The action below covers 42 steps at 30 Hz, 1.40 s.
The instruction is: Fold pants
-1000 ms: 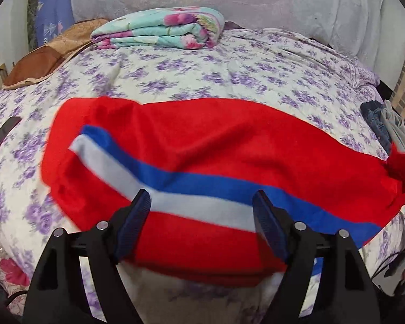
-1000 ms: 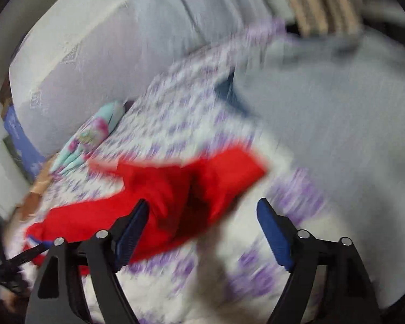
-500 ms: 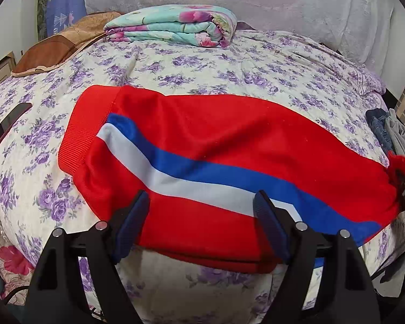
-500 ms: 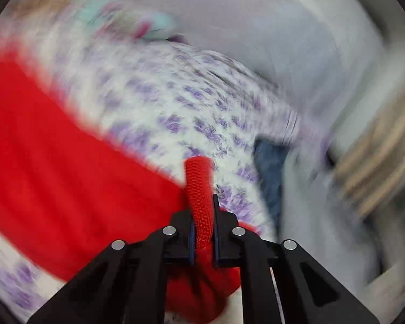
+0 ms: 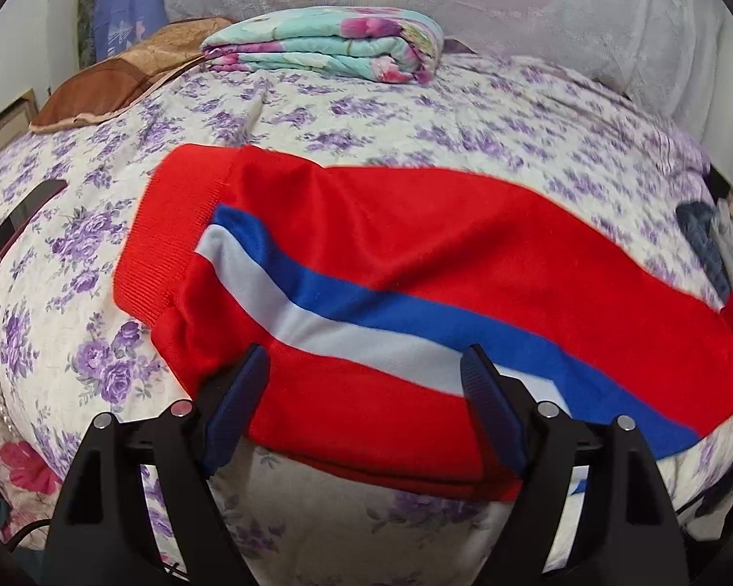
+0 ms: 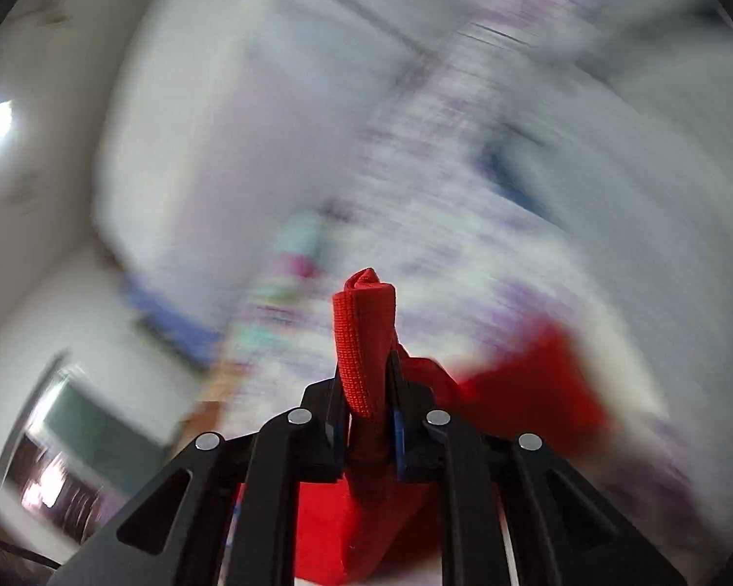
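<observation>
Now the red pants (image 5: 415,263) are spread along the bed's (image 5: 366,117) near edge, soft and limp; ribbed hems are judged the best holds. One cuff is pinched by the right gripper (image 6: 366,390); the left gripper (image 5: 366,390) is held released above the fabric.

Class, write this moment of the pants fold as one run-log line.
task: fold pants | left gripper: open, hovering over red pants on bed | right gripper: shut on ribbed cuff | right view blurred
</observation>
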Each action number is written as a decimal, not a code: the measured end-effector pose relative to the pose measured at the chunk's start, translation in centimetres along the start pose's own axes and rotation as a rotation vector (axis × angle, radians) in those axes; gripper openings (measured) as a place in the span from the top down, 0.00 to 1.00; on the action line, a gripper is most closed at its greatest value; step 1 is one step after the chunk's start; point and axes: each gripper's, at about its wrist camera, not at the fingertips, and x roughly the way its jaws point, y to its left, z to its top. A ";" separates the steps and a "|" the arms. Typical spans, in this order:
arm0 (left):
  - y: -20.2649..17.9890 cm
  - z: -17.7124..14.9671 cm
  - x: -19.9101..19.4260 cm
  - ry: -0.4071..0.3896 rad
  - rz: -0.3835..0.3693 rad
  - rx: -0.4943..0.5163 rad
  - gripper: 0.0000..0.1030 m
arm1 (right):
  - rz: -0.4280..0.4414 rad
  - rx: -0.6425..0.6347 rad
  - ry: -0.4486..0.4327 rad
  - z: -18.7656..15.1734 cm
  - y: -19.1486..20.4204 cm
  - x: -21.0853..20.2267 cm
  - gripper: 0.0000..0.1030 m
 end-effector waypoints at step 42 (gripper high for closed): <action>-1.5 -0.7 1.1 0.030 -0.021 0.194 0.06 | -0.060 -0.260 1.260 -9.2 14.5 32.7 0.18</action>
